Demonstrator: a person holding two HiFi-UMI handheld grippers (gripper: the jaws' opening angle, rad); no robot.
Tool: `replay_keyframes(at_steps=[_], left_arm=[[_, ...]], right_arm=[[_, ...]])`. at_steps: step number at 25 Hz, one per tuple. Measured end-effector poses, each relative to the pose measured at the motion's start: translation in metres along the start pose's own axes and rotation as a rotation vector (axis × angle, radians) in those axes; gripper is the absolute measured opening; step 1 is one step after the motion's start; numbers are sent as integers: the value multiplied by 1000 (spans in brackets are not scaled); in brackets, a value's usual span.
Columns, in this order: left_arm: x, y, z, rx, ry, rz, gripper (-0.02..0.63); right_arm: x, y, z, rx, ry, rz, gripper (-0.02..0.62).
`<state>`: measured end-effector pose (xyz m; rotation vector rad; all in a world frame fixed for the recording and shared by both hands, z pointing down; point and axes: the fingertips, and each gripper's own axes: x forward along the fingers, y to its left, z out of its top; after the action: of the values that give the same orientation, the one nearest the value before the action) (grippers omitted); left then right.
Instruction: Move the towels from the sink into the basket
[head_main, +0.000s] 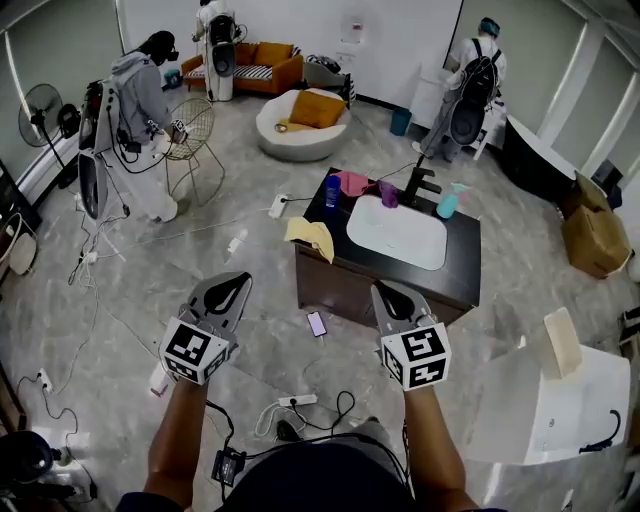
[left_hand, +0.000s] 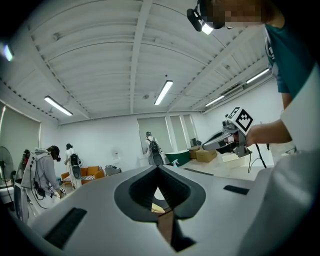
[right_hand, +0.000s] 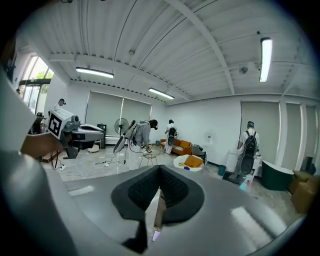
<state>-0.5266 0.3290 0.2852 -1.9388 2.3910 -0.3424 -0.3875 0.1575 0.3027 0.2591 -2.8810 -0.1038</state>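
Tongs closed, nothing held: left tongs nearest. Yellow towel droops off worktop edge, pink towel behind it, both beside sink, not in it. Right tongs likewise closed. Towels likely light, limp; pinch a raised fold.

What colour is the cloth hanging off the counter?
Yellow: the cloth shows best in the head view.
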Motion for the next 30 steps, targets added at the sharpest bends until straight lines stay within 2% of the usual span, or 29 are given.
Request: replay_keyframes(at_steps=[8, 15, 22, 30], left_arm=[[12, 27, -12, -23, -15, -61, 6], [41, 56, -31, -31, 19, -55, 6], [96, 103, -57, -49, 67, 4, 6], [185, 139, -112, -100, 149, -3, 6]], right_arm=[[12, 9, 1, 13, 15, -65, 11], [56, -6, -8, 21, 15, -55, 11], [133, -41, -21, 31, 22, 0, 11], [217, -85, -54, 43, 74, 46, 11]])
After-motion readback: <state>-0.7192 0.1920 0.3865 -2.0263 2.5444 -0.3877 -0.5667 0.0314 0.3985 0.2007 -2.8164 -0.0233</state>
